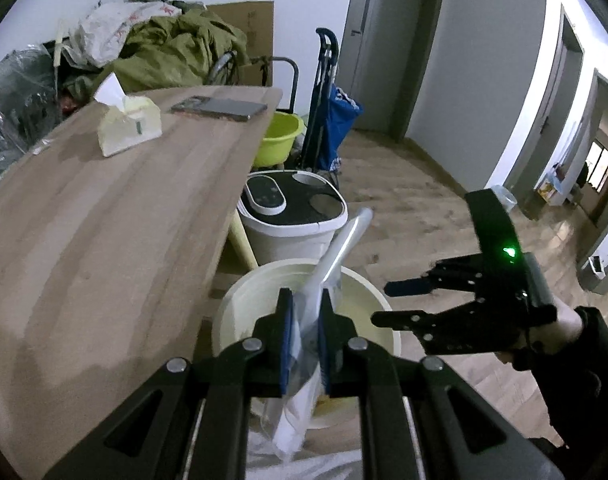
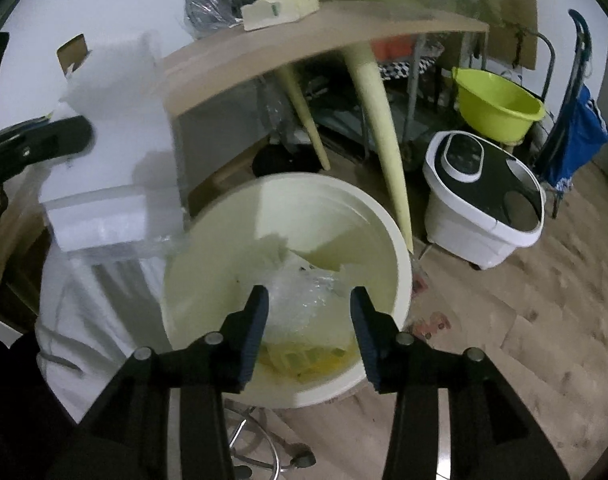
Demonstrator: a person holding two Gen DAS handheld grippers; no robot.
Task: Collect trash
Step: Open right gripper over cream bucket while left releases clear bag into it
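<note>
My left gripper [image 1: 305,300] is shut on a clear plastic bag [image 1: 336,252] and holds it over the cream waste bin [image 1: 240,300] beside the table. The bag also shows as a pale blurred sheet at the left of the right wrist view [image 2: 116,140], with a left finger [image 2: 56,136] on it. My right gripper [image 2: 309,300] is open and empty above the bin's mouth [image 2: 388,232]; it also shows at the right of the left wrist view [image 1: 388,302]. Crumpled clear plastic [image 2: 304,292] and yellow scraps [image 2: 300,358] lie in the bin.
A wooden table [image 1: 104,220] carries a tissue box [image 1: 128,128] and a flat grey device [image 1: 220,109]. Beside the bin stand a white-and-black foot bath [image 2: 484,200], a green basin [image 2: 496,104] and a blue trolley bag [image 2: 580,132]. Cream table legs [image 2: 380,120] stand behind the bin.
</note>
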